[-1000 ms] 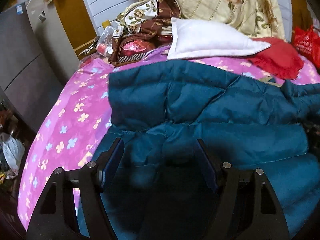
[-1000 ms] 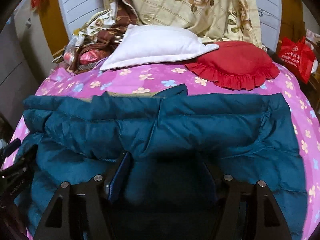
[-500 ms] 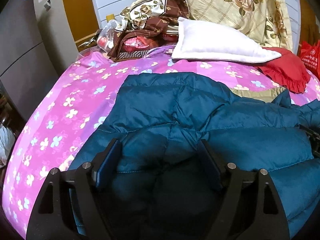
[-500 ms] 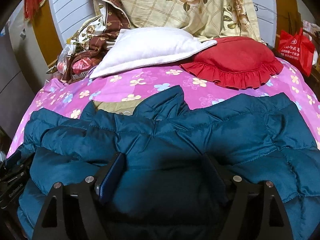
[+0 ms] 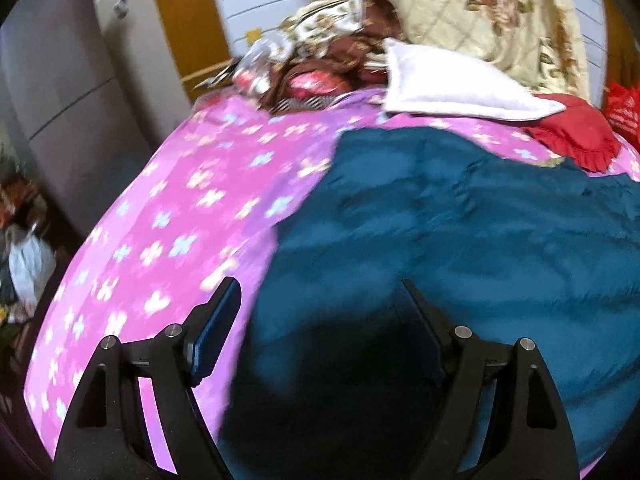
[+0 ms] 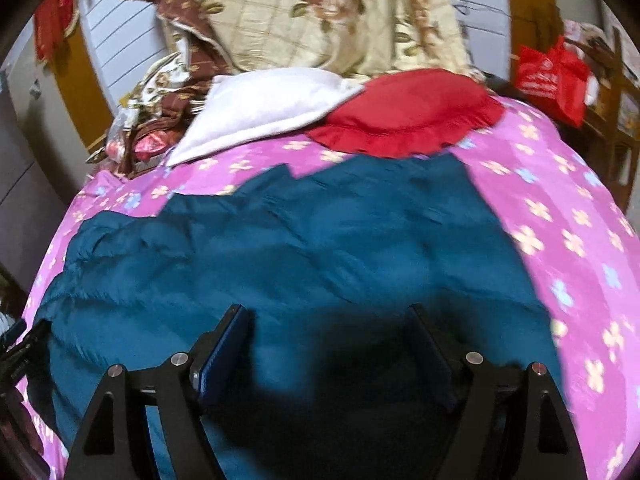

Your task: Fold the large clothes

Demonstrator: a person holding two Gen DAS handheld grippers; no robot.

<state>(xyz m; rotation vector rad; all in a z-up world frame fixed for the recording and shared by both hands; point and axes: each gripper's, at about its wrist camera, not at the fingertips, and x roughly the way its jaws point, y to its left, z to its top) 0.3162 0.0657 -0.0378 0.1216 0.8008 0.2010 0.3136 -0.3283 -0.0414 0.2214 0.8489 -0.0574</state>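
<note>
A large teal puffer jacket [image 5: 460,220] lies spread flat on a pink flowered bedspread [image 5: 180,216]; it also shows in the right wrist view [image 6: 300,248]. My left gripper [image 5: 320,304] is open and empty, hovering over the jacket's left edge near me. My right gripper [image 6: 328,328] is open and empty, over the jacket's near right part. The left gripper's body [image 6: 16,348] shows at the left edge of the right wrist view. Both views are blurred by motion.
At the bed's head lie a white pillow [image 6: 264,108], a red frilled cushion [image 6: 404,112], a floral quilt [image 6: 340,12] and a heap of brown cloth [image 5: 320,64]. A grey cabinet [image 5: 60,92] stands left, a red bag [image 6: 552,76] right.
The lifted fold of the jacket has dropped away from both grippers and the jacket now lies flat. Both grippers have pulled back toward me and stay open.
</note>
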